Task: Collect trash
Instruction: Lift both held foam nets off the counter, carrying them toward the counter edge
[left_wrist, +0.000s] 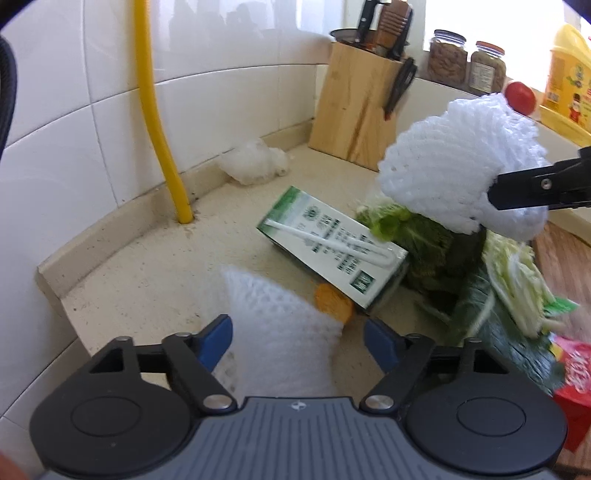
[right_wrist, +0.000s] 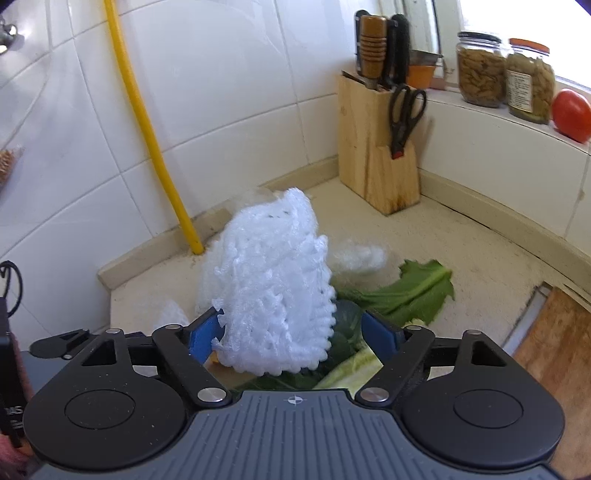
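The left gripper (left_wrist: 297, 341) stood wide around 1 white foam net (left_wrist: 280, 332) low over the counter (left_wrist: 147, 280). The right gripper (right_wrist: 293, 338), also spread wide, had a second foam net (right_wrist: 269, 280) between its fingers, above leaves (right_wrist: 410, 291). Beyond lay a green carton (left_wrist: 332, 251), then a knife block (right_wrist: 373, 155).

White tiled walls (right_wrist: 229, 92) meet a beige counter (right_wrist: 480, 258); daylight enters at right.

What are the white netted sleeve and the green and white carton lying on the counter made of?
White netted sleeve: looks like soft foam mesh, matte, with an open puffy lattice. Green and white carton: probably coated paperboard, with a slight sheen, printed faces and folded edges.
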